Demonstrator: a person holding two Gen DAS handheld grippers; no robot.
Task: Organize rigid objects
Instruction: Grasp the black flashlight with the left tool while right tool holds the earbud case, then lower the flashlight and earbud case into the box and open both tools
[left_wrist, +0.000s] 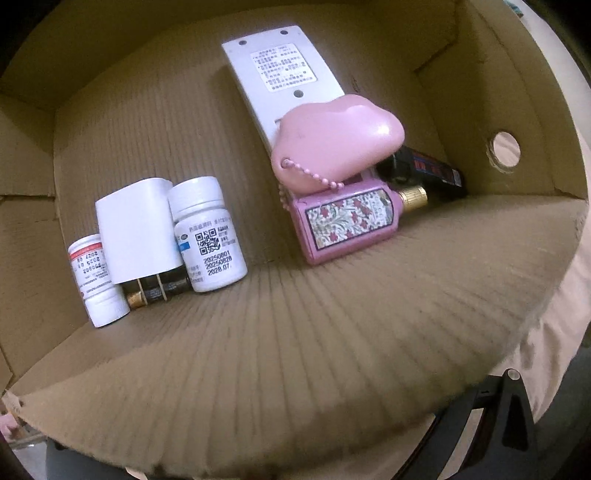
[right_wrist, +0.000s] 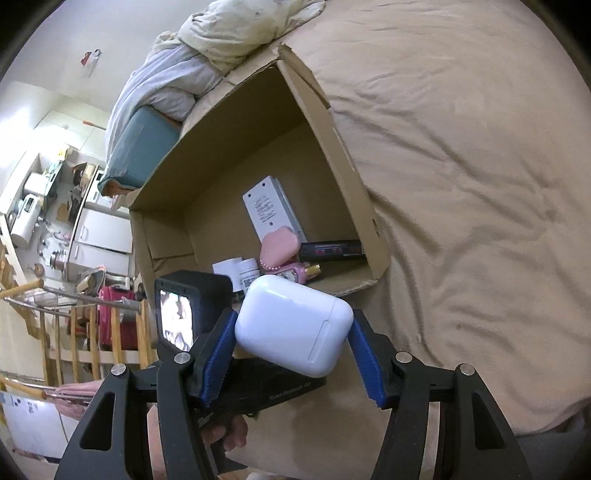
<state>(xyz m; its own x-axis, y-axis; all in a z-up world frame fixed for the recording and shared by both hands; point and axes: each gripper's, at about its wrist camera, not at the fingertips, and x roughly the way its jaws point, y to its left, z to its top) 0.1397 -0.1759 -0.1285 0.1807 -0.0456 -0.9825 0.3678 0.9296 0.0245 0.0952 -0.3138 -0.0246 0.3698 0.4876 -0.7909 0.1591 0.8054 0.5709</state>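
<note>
My right gripper (right_wrist: 293, 356) is shut on a white earbuds case (right_wrist: 293, 330), held in the air just outside the near rim of an open cardboard box (right_wrist: 343, 162) on the bed. In the left wrist view the box (left_wrist: 295, 332) holds a white remote (left_wrist: 284, 77), a pink cloud-shaped pouch (left_wrist: 332, 144), a pink floral perfume bottle (left_wrist: 347, 221), a black box (left_wrist: 424, 171), two white pill bottles (left_wrist: 207, 236), a white cylinder (left_wrist: 136, 229) and a battery (left_wrist: 155, 291). The left gripper's fingers do not show there; only its body and camera (right_wrist: 188, 314) appear in the right wrist view.
The box lies on a beige bedsheet (right_wrist: 461, 184). Crumpled bedding (right_wrist: 229, 33) is piled beyond the box. To the left, off the bed, stand a wooden rack (right_wrist: 74, 332) and cluttered shelves (right_wrist: 48, 206).
</note>
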